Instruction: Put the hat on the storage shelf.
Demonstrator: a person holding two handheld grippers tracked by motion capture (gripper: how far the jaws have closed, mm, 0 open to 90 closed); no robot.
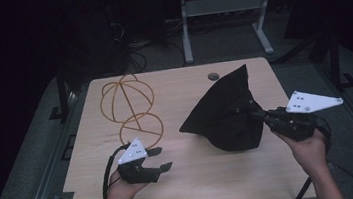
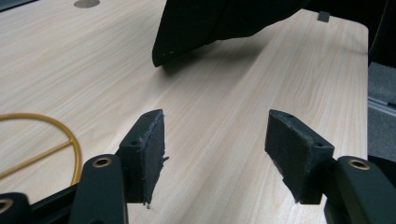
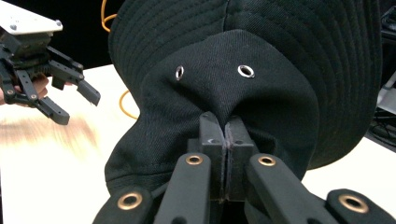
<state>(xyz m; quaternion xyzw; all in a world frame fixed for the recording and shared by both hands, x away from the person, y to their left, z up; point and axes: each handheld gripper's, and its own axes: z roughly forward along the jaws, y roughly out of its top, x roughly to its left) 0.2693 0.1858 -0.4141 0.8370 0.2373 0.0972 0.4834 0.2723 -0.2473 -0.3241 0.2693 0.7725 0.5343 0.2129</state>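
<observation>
Black hat (image 1: 226,114) hangs pinched by its crown in the right gripper (image 1: 259,114) (lifted for handling), left gripper (image 1: 160,158) spread nearby.

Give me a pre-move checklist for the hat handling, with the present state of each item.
1. Right gripper pinches the black hat at its crown fabric: ok, jaws closed on a fold.
2. Left gripper ready to take hold: ok, jaws wide open, nothing between them.
3. Path from left gripper to the hat brim: ok, bare table between.
4. Hat lifted off the table: cannot tell; brim edge looks raised, the rest is unclear.
5. Orange wire frame apart from the hat: ok, it lies to the hat's left, not touching.
</observation>
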